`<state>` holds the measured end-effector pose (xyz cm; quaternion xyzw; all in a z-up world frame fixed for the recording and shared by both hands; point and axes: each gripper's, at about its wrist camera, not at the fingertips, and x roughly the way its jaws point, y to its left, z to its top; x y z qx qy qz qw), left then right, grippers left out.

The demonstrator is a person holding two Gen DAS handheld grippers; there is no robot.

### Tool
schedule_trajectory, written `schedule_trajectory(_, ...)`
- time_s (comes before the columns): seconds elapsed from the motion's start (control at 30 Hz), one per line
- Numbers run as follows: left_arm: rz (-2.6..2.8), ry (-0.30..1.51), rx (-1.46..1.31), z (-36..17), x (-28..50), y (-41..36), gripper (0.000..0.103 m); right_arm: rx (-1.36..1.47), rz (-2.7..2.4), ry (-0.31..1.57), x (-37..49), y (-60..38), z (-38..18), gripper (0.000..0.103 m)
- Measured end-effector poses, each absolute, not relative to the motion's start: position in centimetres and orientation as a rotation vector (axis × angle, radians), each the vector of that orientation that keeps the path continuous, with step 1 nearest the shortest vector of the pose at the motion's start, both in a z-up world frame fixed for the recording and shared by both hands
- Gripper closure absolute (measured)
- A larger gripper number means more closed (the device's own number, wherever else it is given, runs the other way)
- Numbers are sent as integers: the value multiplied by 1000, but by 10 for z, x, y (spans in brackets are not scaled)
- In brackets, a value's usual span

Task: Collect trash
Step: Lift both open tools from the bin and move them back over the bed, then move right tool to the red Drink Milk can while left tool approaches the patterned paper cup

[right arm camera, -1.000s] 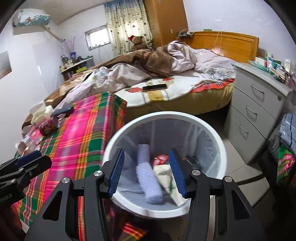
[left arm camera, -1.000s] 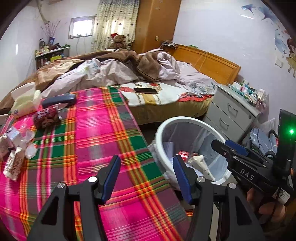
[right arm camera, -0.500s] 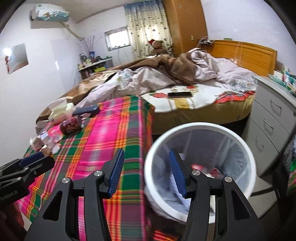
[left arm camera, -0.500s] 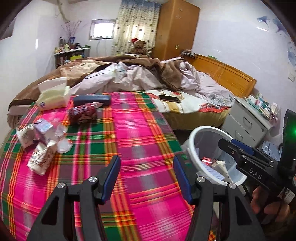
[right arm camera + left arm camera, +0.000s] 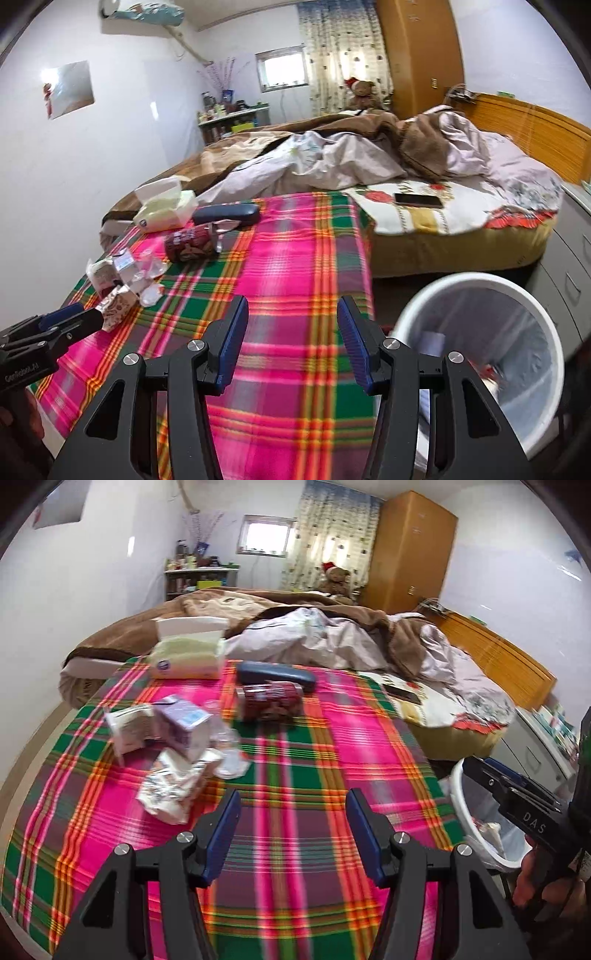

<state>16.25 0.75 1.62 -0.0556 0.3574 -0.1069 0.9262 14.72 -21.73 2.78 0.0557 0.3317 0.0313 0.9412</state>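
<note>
— While both grippers, left (image 5: 291,823) and right (image 5: 293,330), gape empty, where's the trash?
— Crumpled wrappers (image 5: 173,790) lie far-left on the plaid cloth (image 5: 314,760); white round bin (image 5: 476,284) stands off its right edge, contents blurred.

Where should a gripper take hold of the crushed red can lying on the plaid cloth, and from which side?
Grip the red can across its dented middle, coming down from above with the open left gripper, which looks nearer. The can lies on its side, lengthwise across the left wrist view, so fingers can straddle its narrow width. The dark blue case sits close behind it, so keep the far finger clear of that.
</note>
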Motion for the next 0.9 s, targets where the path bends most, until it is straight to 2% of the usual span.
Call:
schedule_trajectory(0.47, -106, 783, -150, -8, 188, 76, 42, 76, 226, 695, 203, -173, 27, 51)
schedule_trajectory(0.9, -125, 875, -110, -38, 226, 85, 37, 24, 342, 726, 268, -143, 17, 51)
